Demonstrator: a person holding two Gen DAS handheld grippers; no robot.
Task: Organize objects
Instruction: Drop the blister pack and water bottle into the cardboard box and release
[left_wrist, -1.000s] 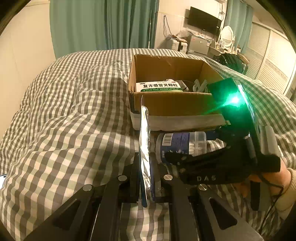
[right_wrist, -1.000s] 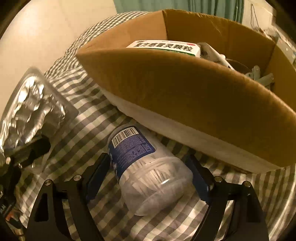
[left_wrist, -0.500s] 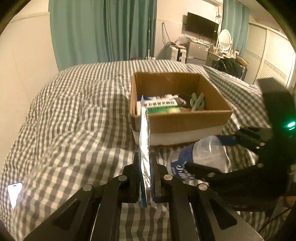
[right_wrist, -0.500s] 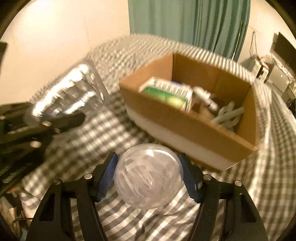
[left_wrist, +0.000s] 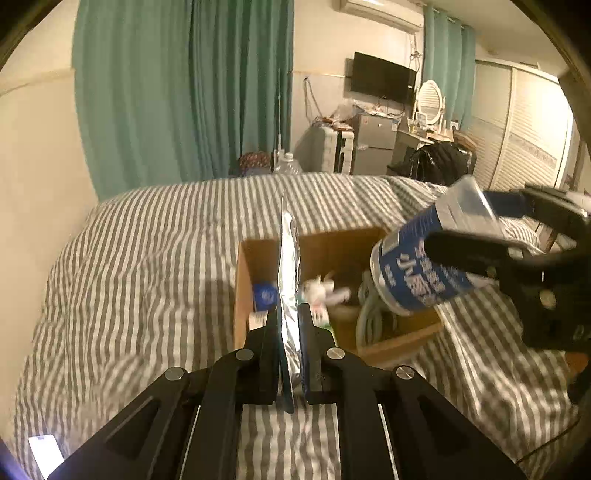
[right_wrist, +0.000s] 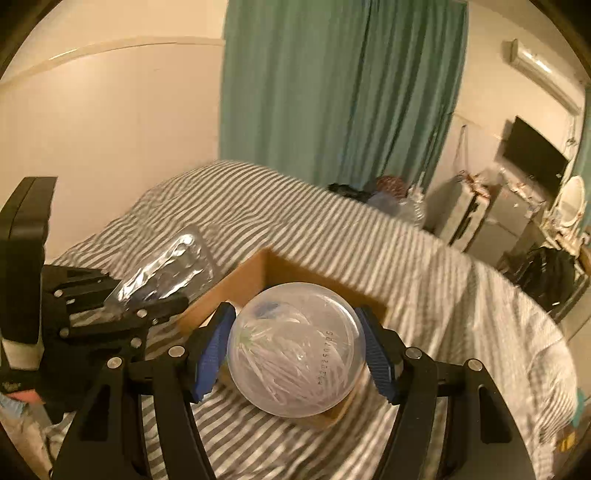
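In the left wrist view my left gripper (left_wrist: 290, 325) is shut on a silver blister pack (left_wrist: 288, 280), seen edge-on and upright above the near-left part of an open cardboard box (left_wrist: 242, 295). To the right, my right gripper (left_wrist: 491, 229) is shut on a clear plastic jar with a blue label (left_wrist: 424, 273), held tilted in the air over the box's right side. In the right wrist view the jar (right_wrist: 295, 347) shows its round clear end between the blue pads (right_wrist: 210, 350); the box (right_wrist: 236, 284) lies behind it. The left gripper (right_wrist: 122, 295) holds the blister pack (right_wrist: 166, 266) at left.
The box rests on a bed with a grey-and-white checked duvet (left_wrist: 147, 277) and holds a green-and-white carton, a blue item and some tubing. A phone (left_wrist: 44, 446) lies at the bed's near-left corner. Teal curtains (left_wrist: 184, 92), a fridge and a chair stand beyond the bed.
The right gripper shut on the jar and raised it off the duvet. Both grippers rose, and jar and blister pack now hang above the box.
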